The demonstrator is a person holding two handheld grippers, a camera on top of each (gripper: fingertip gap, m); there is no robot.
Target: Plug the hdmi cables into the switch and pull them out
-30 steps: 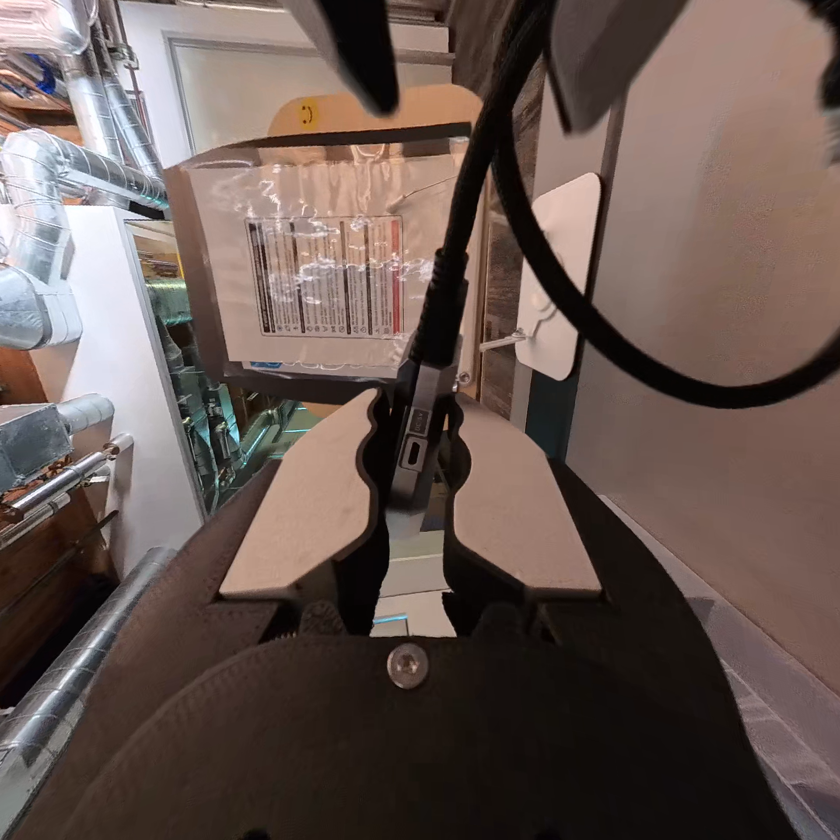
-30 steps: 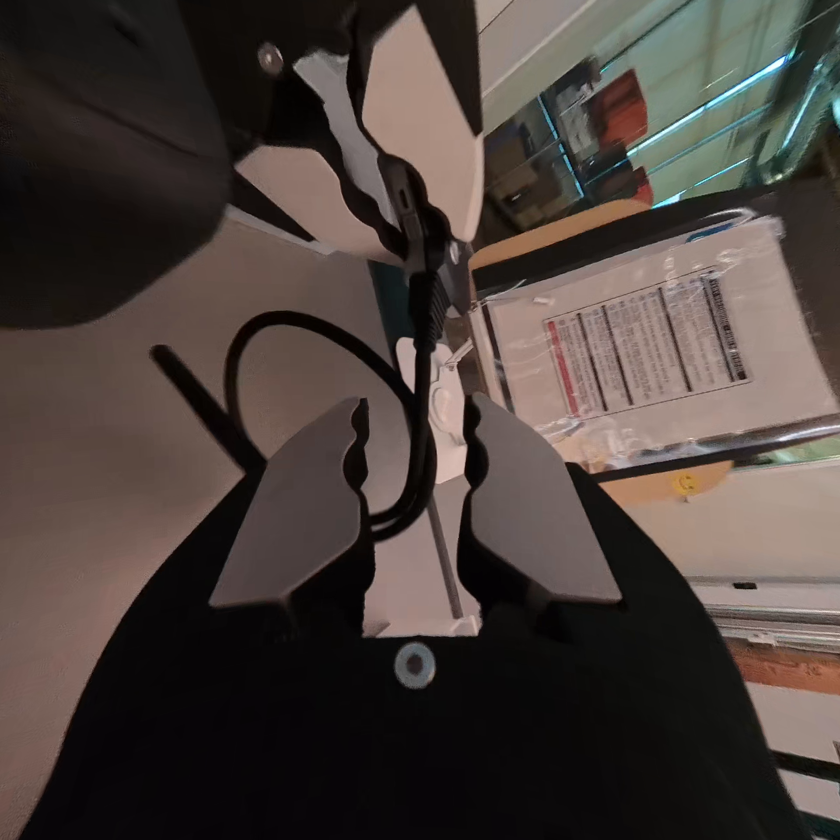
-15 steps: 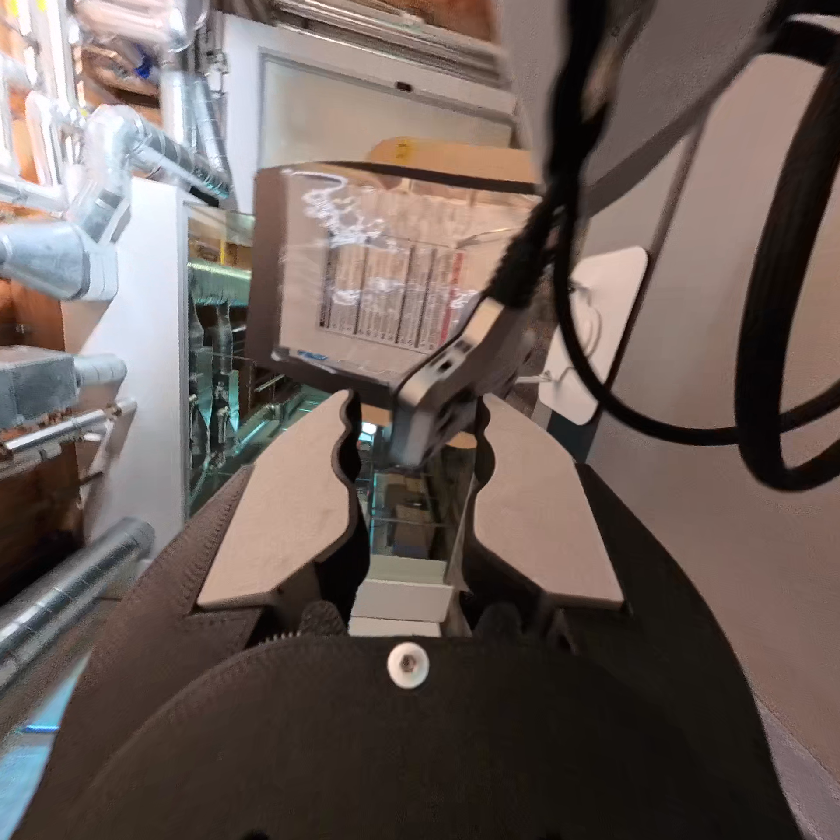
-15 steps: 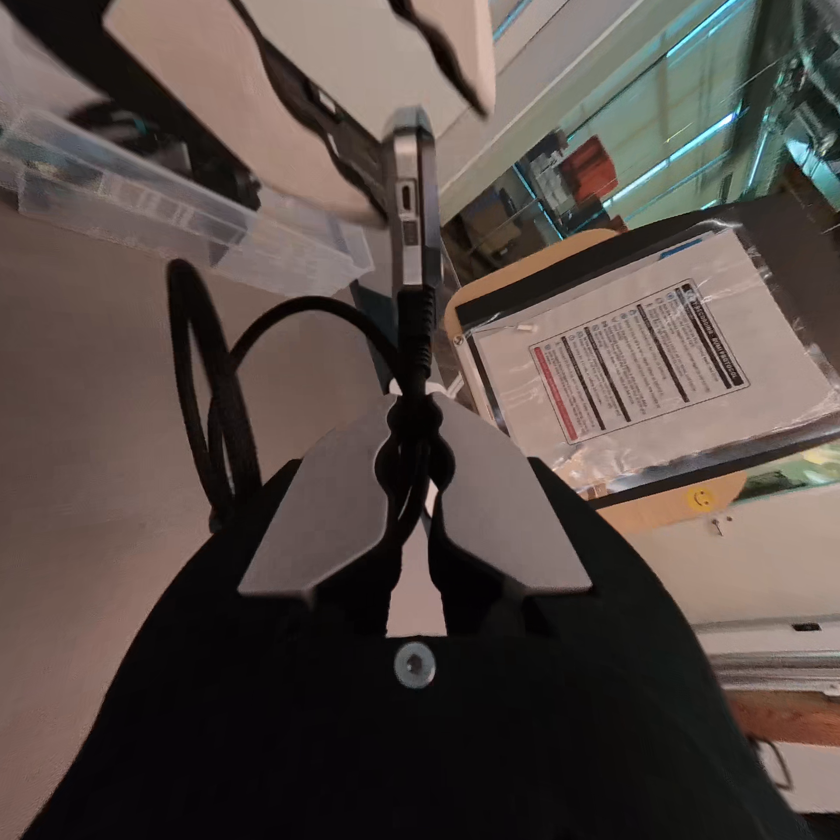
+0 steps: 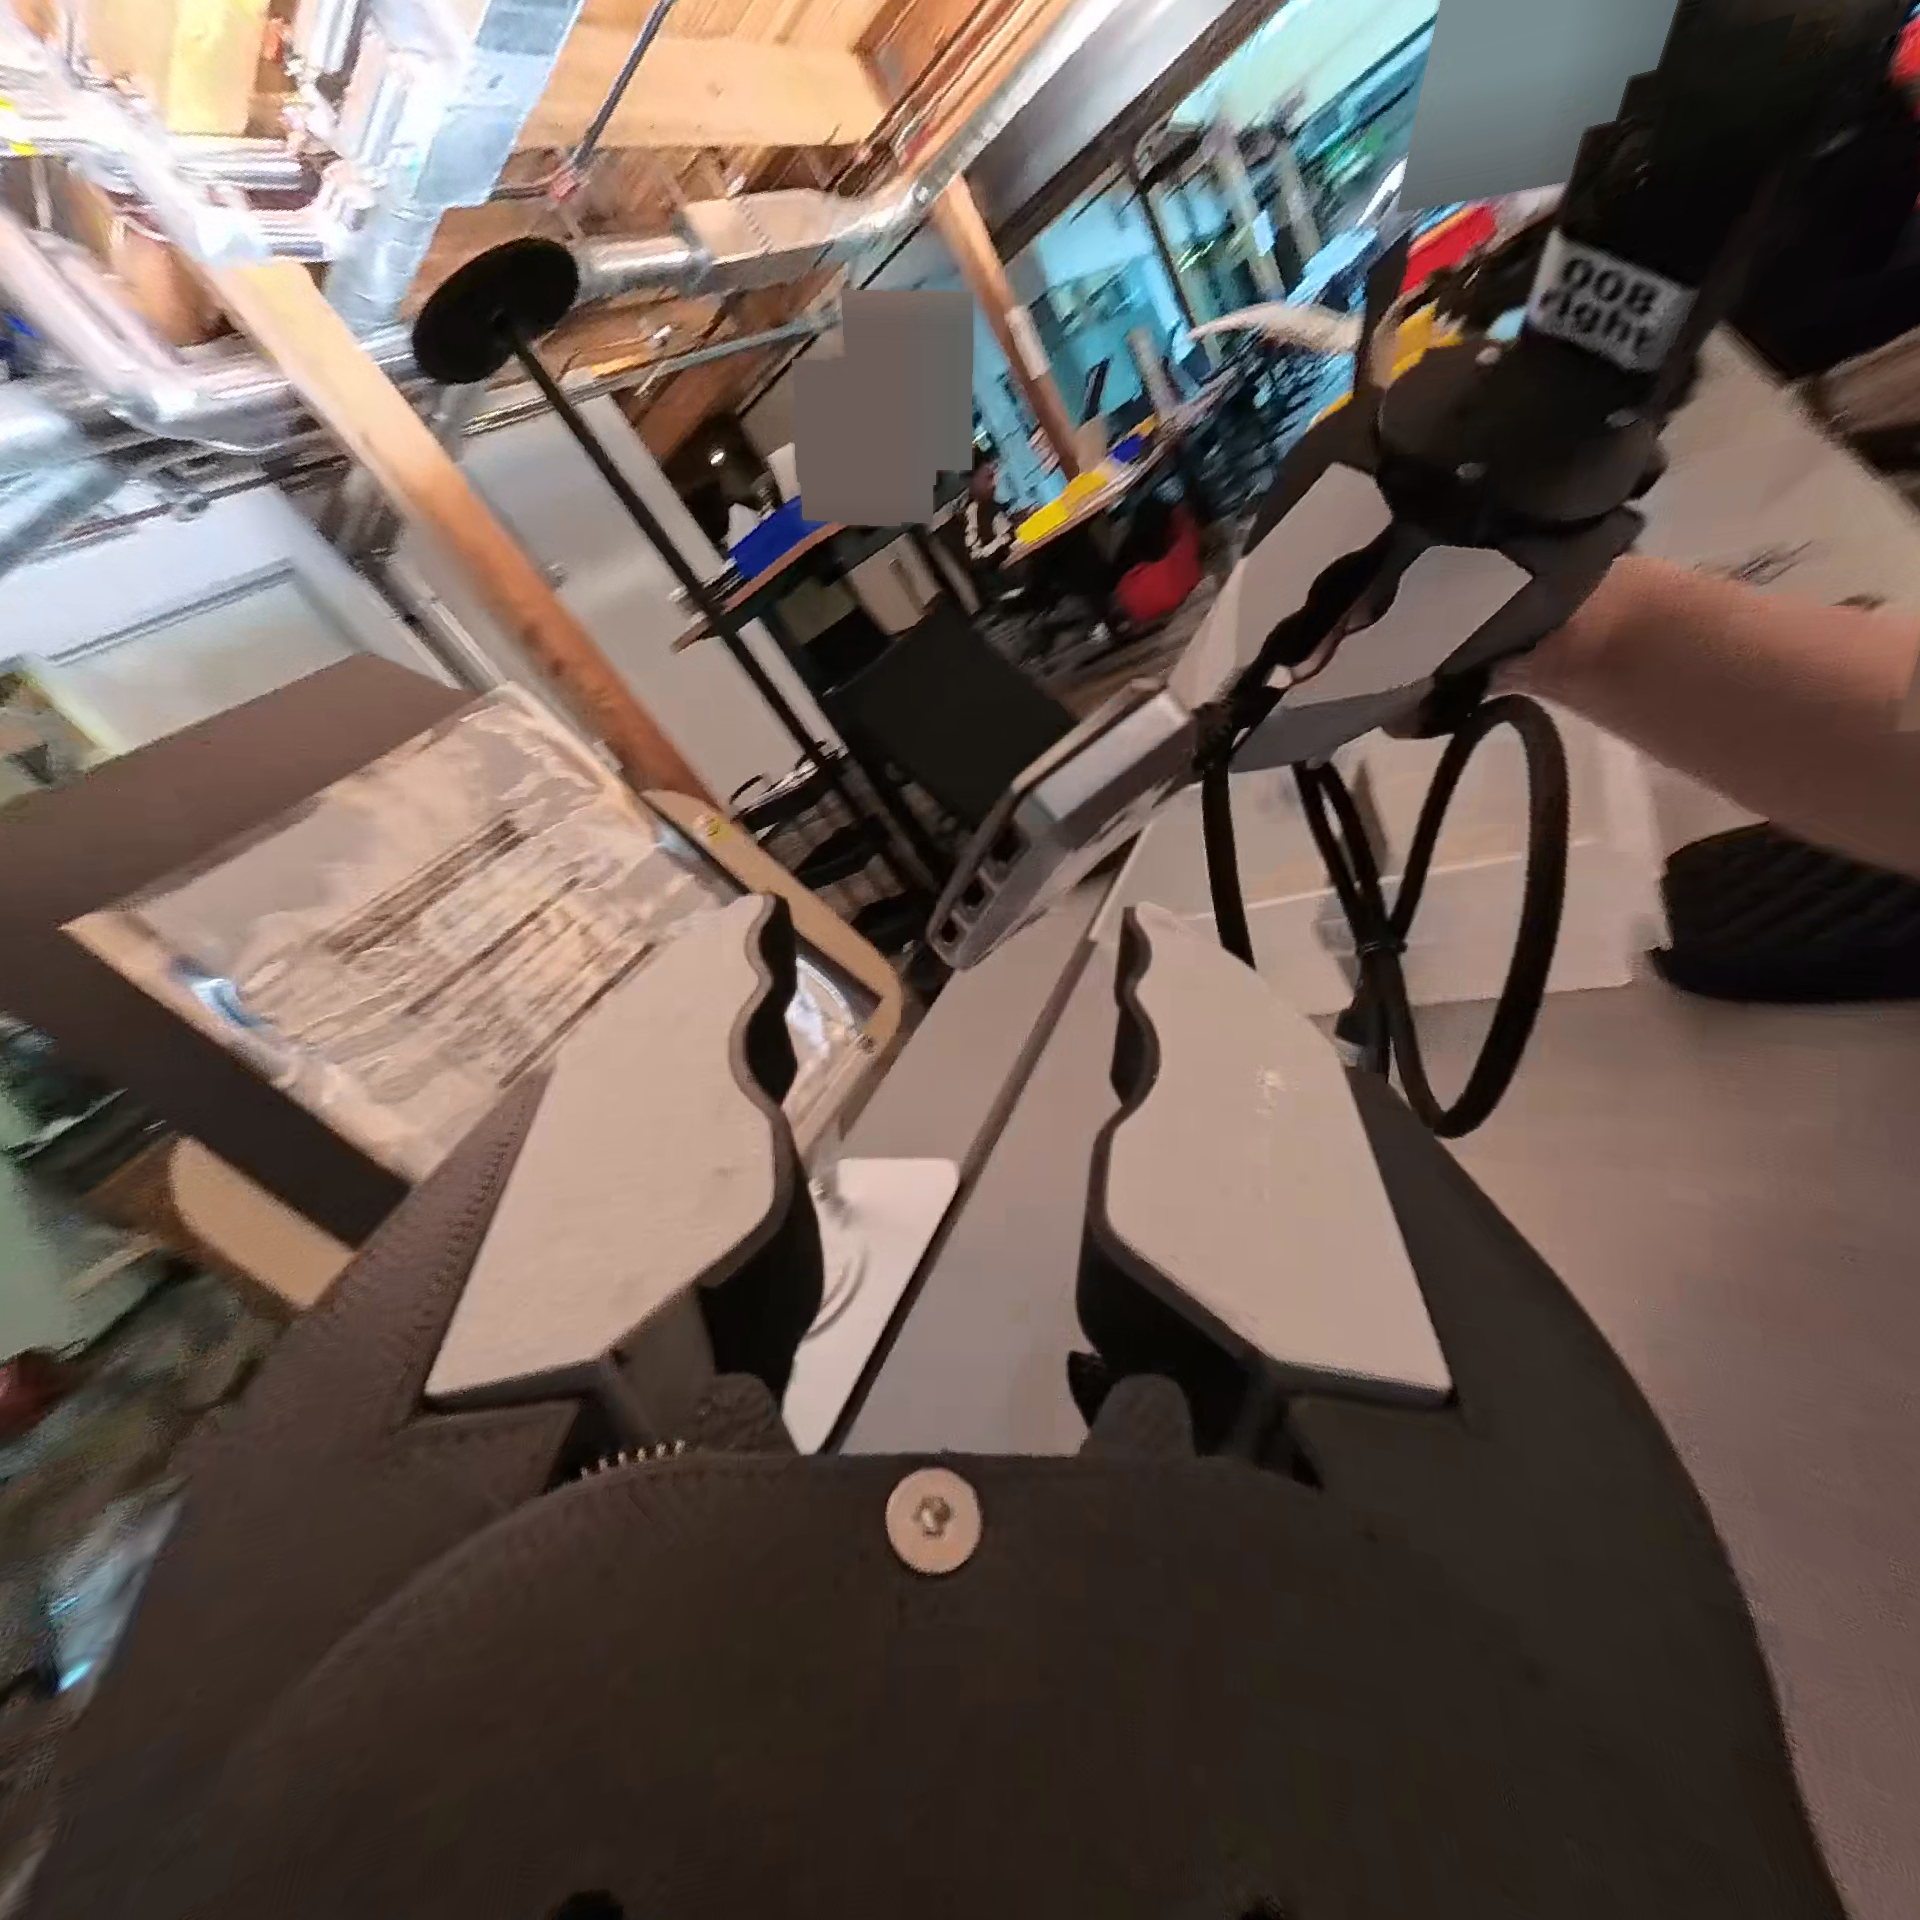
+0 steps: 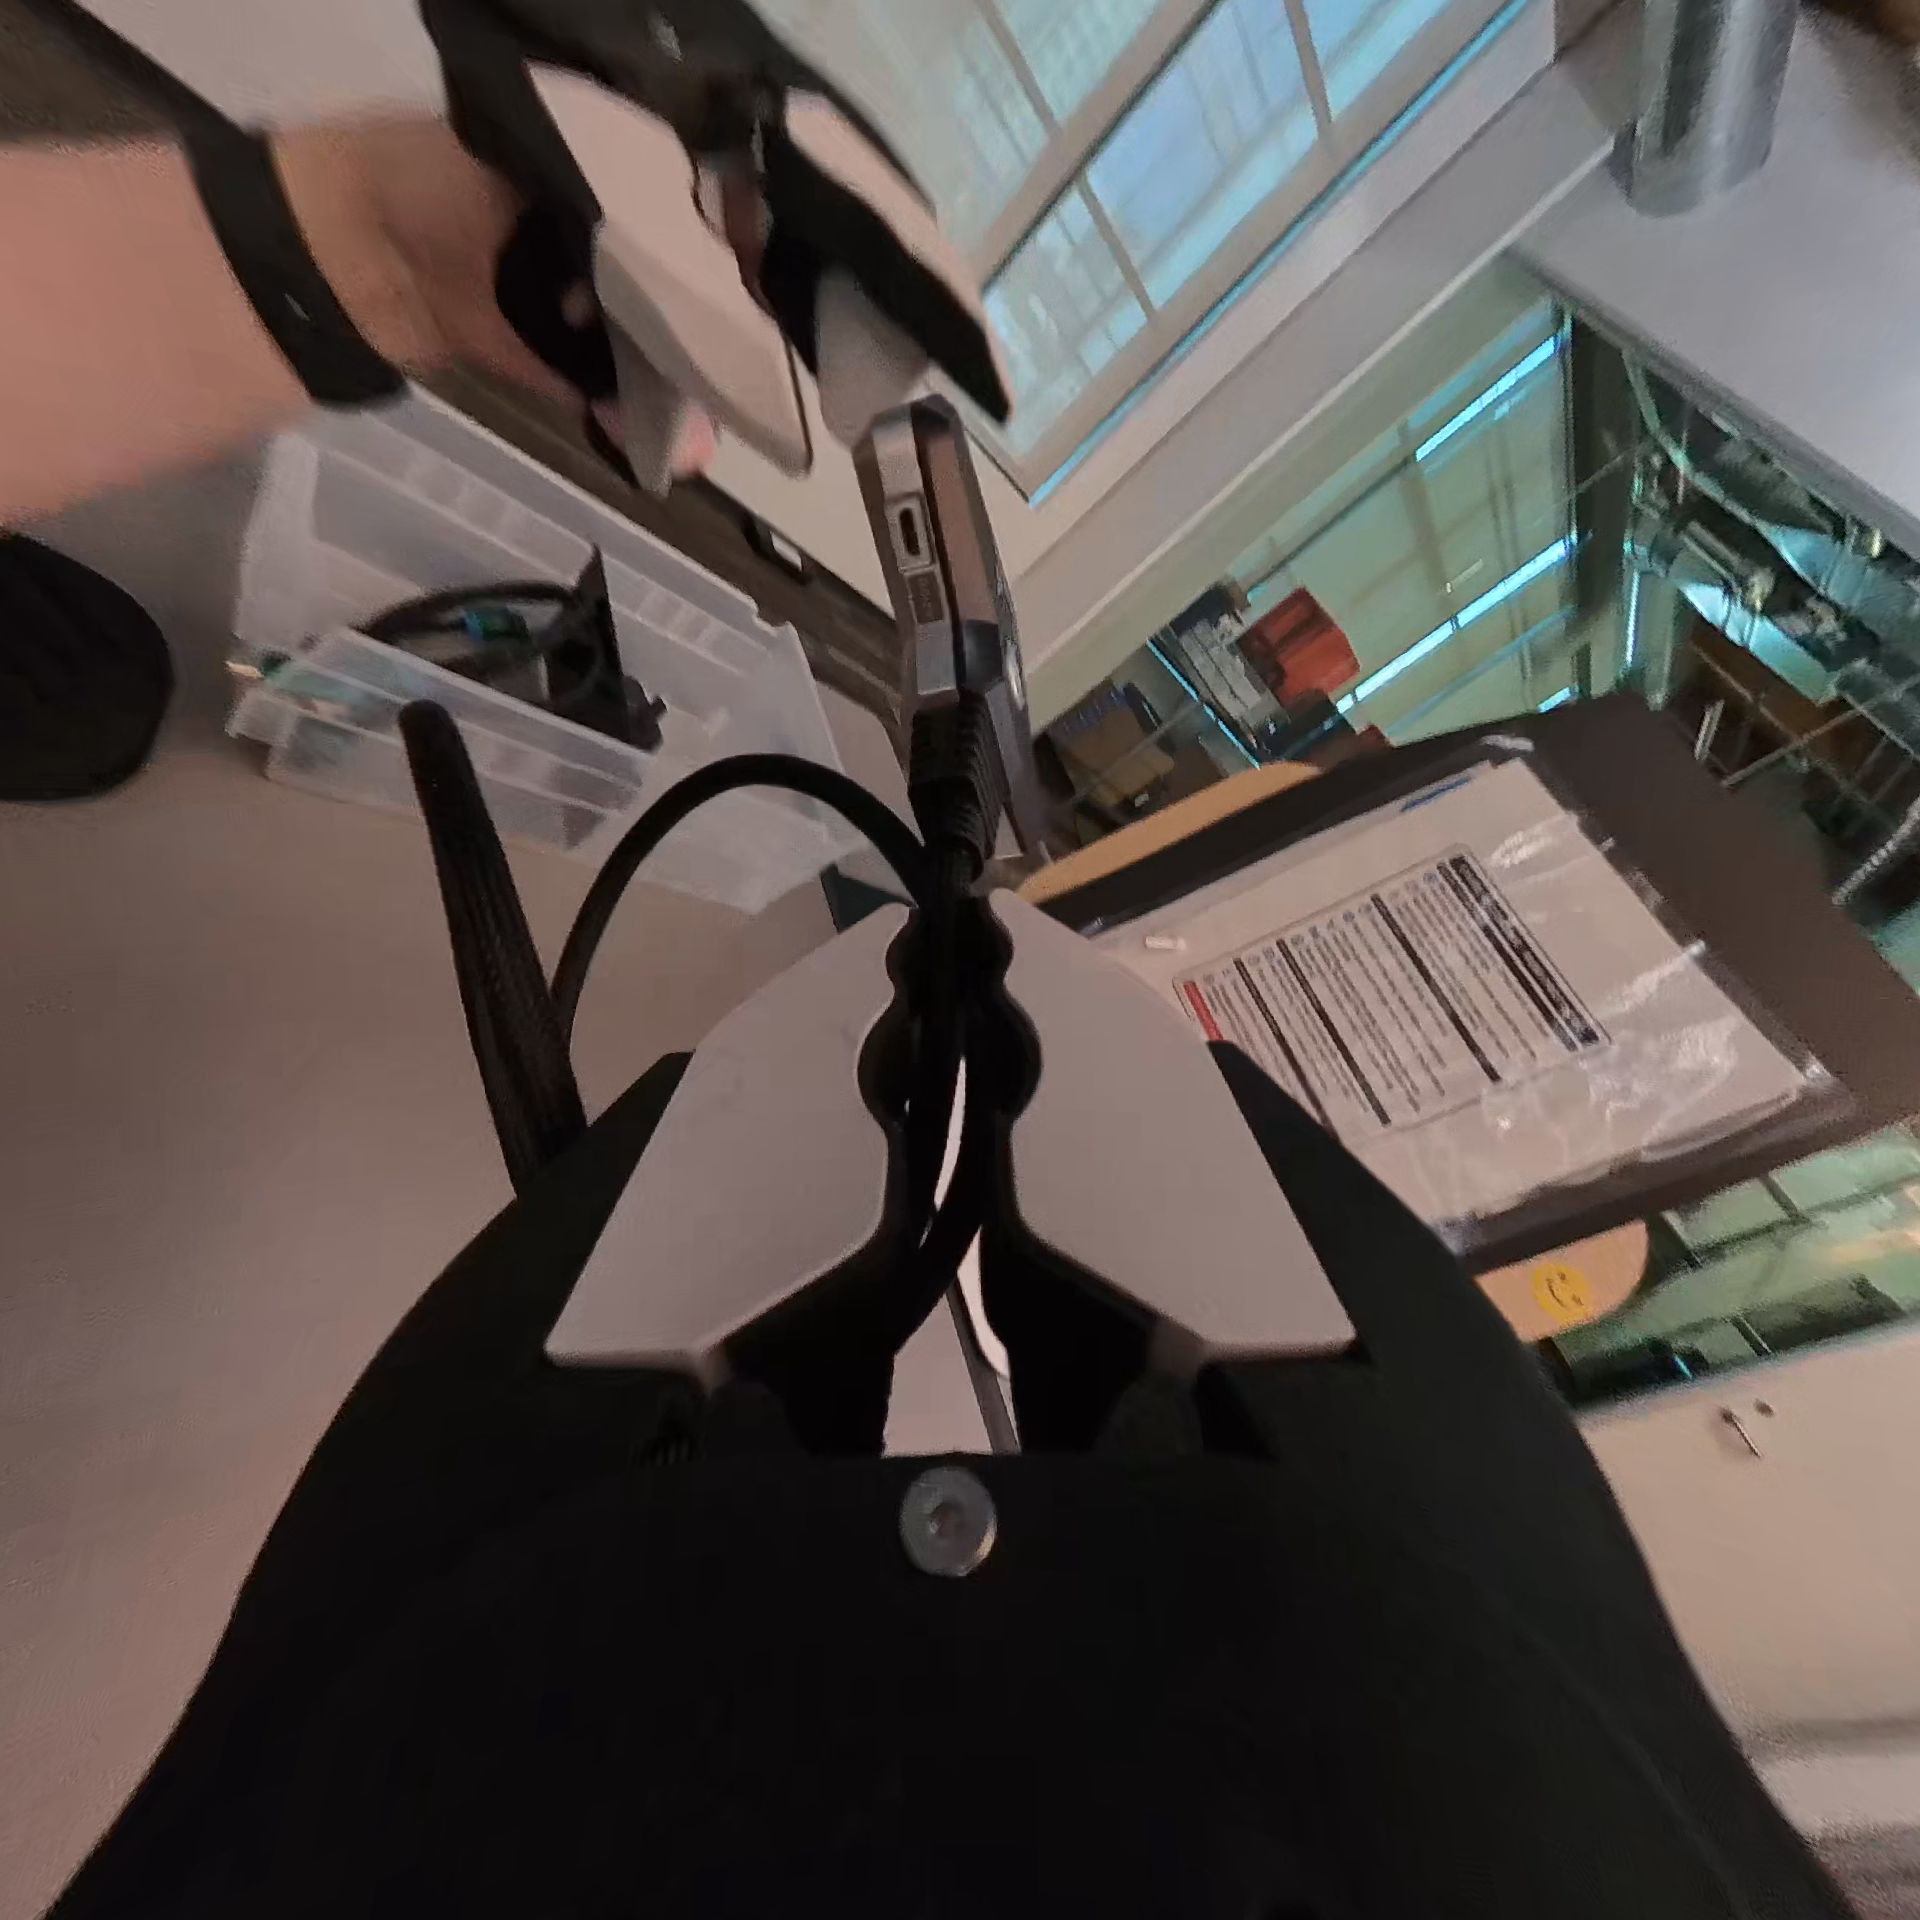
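Observation:
My right gripper is shut on a thin black HDMI cable, just behind its plug. The plug sits in a slim grey metal switch, which sticks out beyond the fingertips, carried by the cable. My left gripper is open and empty, with the switch a little beyond its fingertips and not touching them. The right gripper shows at the upper right of the left wrist view, with the coiled cable hanging below it. The left gripper shows blurred above the switch.
A box with a plastic-covered printed sheet stands beyond the switch, and shows at the left of the left wrist view. Clear plastic bins sit on the grey surface. A thick braided cable rises at the left. A person's forearm reaches in.
My left gripper opened, let go of the switch and drew back. My right gripper shut on the cable behind the plug and now carries the switch by it.

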